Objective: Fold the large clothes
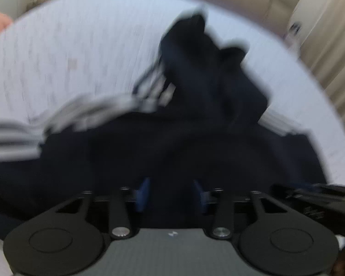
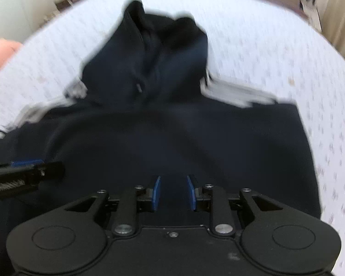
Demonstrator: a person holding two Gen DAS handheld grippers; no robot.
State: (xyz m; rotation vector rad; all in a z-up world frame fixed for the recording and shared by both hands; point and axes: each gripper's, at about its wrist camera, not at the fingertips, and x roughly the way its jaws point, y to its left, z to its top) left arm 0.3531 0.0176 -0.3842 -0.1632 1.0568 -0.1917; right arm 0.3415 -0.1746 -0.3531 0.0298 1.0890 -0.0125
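1. My left gripper (image 1: pixel 171 193): blue pads parted over dark cloth, nothing pinched between them that I can see; view blurred.
2. Navy hoodie (image 2: pixel 163 138) with white-striped sleeves (image 1: pixel 13 138) lies spread on the pale patterned bed sheet (image 2: pixel 264 53), hood (image 2: pixel 154 53) toward the far edge.
3. My right gripper (image 2: pixel 173 193): jaws apart above the hoodie's body, gripping nothing, the left one just beside it.

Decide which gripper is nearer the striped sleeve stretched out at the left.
Left. The left gripper is close beside the striped sleeve; the right gripper is over the middle of the navy hoodie, farther away.
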